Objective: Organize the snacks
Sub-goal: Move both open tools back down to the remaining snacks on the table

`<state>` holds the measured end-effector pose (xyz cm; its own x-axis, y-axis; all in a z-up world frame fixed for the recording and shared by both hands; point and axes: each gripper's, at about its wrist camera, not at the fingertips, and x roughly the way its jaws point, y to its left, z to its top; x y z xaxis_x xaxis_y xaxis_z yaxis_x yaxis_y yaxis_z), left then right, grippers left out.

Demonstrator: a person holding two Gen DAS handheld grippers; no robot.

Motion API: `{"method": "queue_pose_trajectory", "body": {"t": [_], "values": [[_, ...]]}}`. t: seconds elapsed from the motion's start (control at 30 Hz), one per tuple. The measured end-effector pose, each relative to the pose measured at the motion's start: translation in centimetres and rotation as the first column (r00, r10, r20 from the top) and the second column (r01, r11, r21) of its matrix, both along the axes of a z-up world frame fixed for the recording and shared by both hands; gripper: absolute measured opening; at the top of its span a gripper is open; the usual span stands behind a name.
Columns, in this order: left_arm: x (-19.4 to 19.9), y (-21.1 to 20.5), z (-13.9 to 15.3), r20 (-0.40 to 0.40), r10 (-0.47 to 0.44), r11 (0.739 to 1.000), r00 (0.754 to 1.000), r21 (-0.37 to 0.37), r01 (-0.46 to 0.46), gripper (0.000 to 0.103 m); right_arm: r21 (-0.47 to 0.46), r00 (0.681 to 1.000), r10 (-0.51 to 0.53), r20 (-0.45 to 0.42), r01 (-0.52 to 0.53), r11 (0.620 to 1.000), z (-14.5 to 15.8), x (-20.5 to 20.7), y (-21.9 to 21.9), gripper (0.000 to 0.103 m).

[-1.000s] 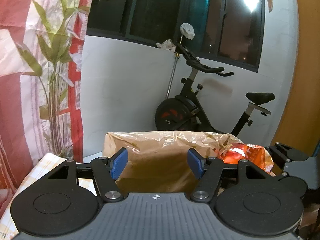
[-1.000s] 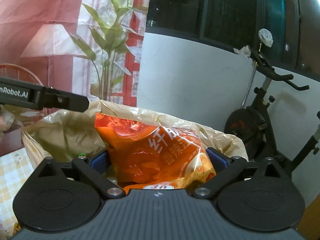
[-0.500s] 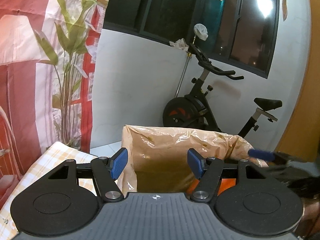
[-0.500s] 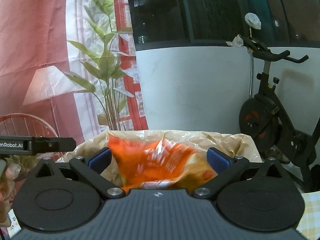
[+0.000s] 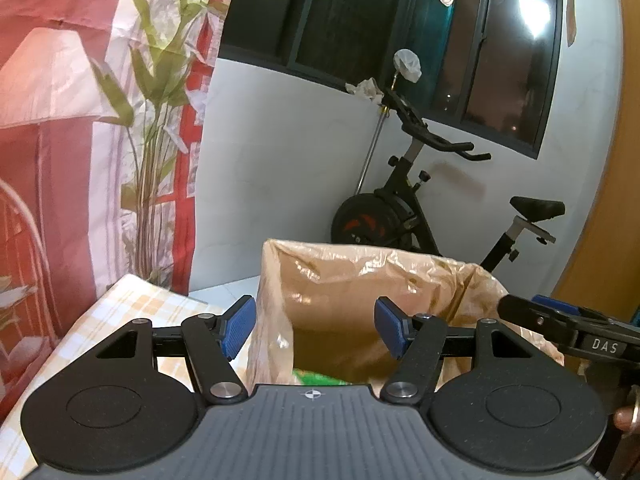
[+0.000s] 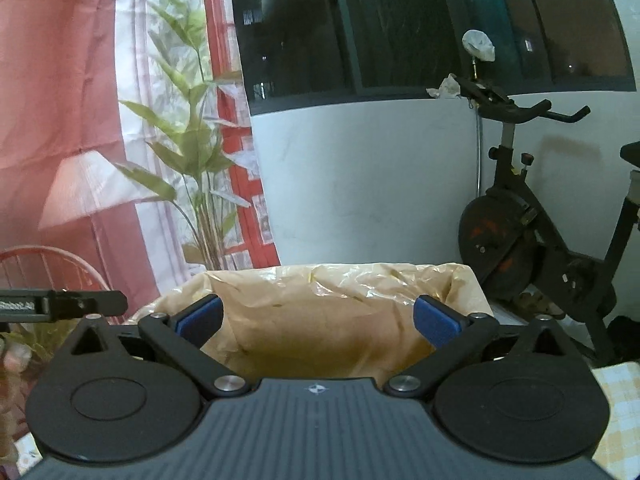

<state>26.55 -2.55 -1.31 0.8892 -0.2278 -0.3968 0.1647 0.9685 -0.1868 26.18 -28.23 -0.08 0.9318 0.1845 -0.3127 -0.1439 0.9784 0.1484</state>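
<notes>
Just ahead of the left gripper (image 5: 315,327), a plastic-lined box (image 5: 360,280) is seen, its near corner framed between the widely parted blue pads (image 5: 239,326); nothing is held. A green snack packet (image 5: 316,378) is glimpsed low inside. The right gripper (image 6: 319,320) is likewise spread wide and empty before the box. An exercise bike (image 6: 532,240) is seen beyond.

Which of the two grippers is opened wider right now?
The right gripper: its blue pads sit farther apart, spanning most of the lined box, than the left gripper's.
</notes>
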Motion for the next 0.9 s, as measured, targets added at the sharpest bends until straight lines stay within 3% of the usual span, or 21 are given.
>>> {"method": "queue_pose_trajectory", "body": {"t": [0.27,0.57,0.9], "values": [[-3.1,0.5,-1.6,-0.054,-0.012,1.0,0.998,-0.001,0.012,0.068,0.036,0.999,-0.001,-0.053,0.002,0.999,-1.3,-4.5,0.5,0.103],[-5.0,1.0,-4.2,-0.131,-0.011,1.0,0.991,-0.013,0.009,0.068,-0.035,0.993,0.016,-0.119,-0.021,0.999,-4.1,-8.3,2.7,0.103],[-6.8,0.9,-7.8,-0.213,-0.036,0.999,0.976,0.013,0.04,0.068,0.068,0.967,0.028,-0.251,-0.012,0.998,-8.3,-9.9,3.2,0.102]]}}
